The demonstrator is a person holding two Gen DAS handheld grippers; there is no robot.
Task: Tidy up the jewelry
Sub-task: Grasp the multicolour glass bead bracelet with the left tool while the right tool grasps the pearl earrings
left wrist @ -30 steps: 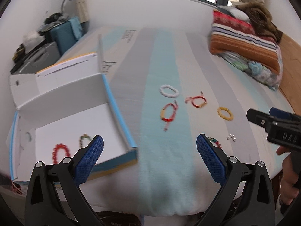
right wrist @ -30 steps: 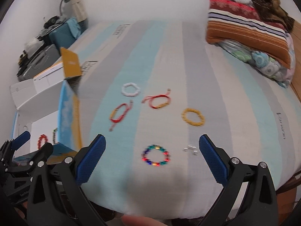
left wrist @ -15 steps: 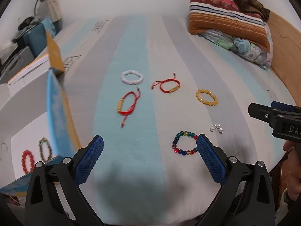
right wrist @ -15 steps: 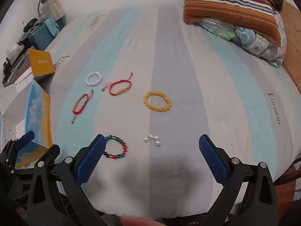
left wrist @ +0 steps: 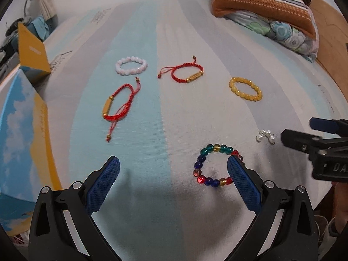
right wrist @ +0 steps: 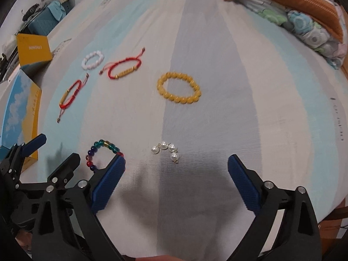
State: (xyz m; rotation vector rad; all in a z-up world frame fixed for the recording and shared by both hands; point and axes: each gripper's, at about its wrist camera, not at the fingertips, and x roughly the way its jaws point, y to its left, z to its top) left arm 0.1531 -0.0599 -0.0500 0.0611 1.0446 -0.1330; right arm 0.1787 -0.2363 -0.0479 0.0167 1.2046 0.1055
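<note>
Several bracelets lie on the striped bedsheet (left wrist: 174, 43). My left gripper (left wrist: 174, 169) hangs open over the sheet, its right fingertip overlapping the multicolour bead bracelet (left wrist: 209, 146). Farther back lie a white bead bracelet (left wrist: 131, 66), two red cord bracelets (left wrist: 107, 107) (left wrist: 194, 76) and a yellow bead bracelet (left wrist: 233, 87). My right gripper (right wrist: 176, 165) is wide, its jaws closing with nothing between them. The small pearl pieces (right wrist: 166, 149) lie just beyond its fingertips. The left gripper (right wrist: 57, 148) shows at its left.
A blue and yellow box (left wrist: 21, 130) with a raised flap stands at the left. Folded striped blankets (left wrist: 261, 0) are piled at the back right by a wooden bed frame (left wrist: 326, 32). The bed's front edge runs just below both grippers.
Both grippers have sunk toward the bed and shifted right. The box has slid to the left edge of the views, and the multicolour bracelet and pearls now lie at the fingertips.
</note>
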